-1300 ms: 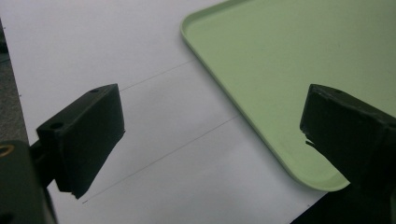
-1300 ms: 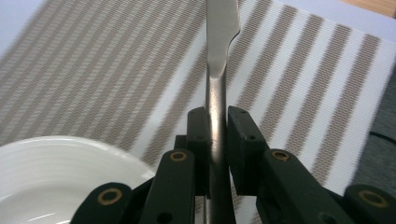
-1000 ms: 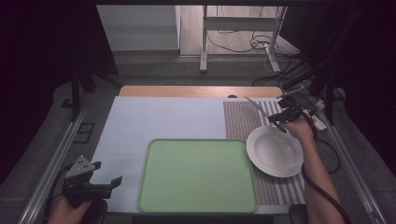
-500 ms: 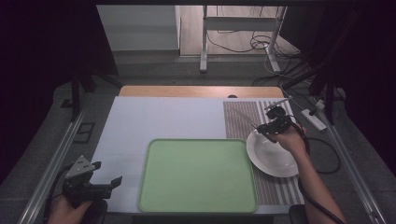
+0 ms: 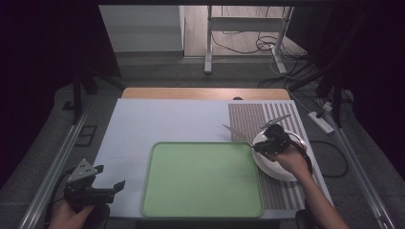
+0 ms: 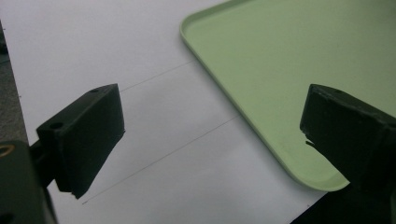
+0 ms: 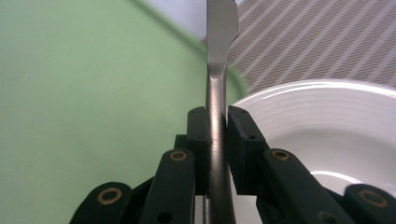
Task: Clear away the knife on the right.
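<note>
The right hand-held gripper (image 7: 215, 123) is clamped on a metal knife (image 7: 219, 56), holding it above the white plate (image 5: 282, 168) just right of the green tray (image 5: 203, 179). The left hand-held gripper (image 6: 210, 140) hangs off the tray's near-left corner over the surface (image 5: 167, 121), jaws wide apart.

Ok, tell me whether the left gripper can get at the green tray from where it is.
Probably yes. The left gripper is open and holds nothing, and the green tray lies just beyond its fingers with only bare white table cover between.
</note>
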Available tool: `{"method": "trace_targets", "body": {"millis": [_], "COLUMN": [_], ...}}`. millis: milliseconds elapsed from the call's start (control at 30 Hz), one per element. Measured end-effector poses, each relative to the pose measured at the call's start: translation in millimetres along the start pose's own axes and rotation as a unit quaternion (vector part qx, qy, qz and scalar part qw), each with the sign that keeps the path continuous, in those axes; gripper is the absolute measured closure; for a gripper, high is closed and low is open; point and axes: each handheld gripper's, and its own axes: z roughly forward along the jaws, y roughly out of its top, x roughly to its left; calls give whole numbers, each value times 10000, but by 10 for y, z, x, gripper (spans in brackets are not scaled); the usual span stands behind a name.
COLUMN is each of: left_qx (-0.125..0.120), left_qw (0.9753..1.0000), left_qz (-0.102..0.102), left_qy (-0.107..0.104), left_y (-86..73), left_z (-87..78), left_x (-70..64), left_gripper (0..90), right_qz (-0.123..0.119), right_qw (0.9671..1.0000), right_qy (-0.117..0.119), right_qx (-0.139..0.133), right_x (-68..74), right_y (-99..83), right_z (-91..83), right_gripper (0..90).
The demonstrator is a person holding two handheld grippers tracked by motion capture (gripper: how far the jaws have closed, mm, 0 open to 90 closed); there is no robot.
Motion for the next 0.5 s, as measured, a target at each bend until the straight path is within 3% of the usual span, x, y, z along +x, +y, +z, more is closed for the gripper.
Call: {"method": "trace_targets", "body": {"millis": [233,500], "left_qx": [26,43], "left_qw": [10000,10000], "left_qz": [37,51], "left_qy": [21,29], "left_y": [3,5], "left_z": [4,8], "left_x": [-9,-11], "left_gripper": [66,65], "right_qz": [-233,-454], "right_qw": [9994,9972], "right_qy": [196,315], "right_qx": [151,505], "right_x": [336,666], "right_y": [-94,-192], "right_z": [62,159], "right_gripper": [805,804]}}
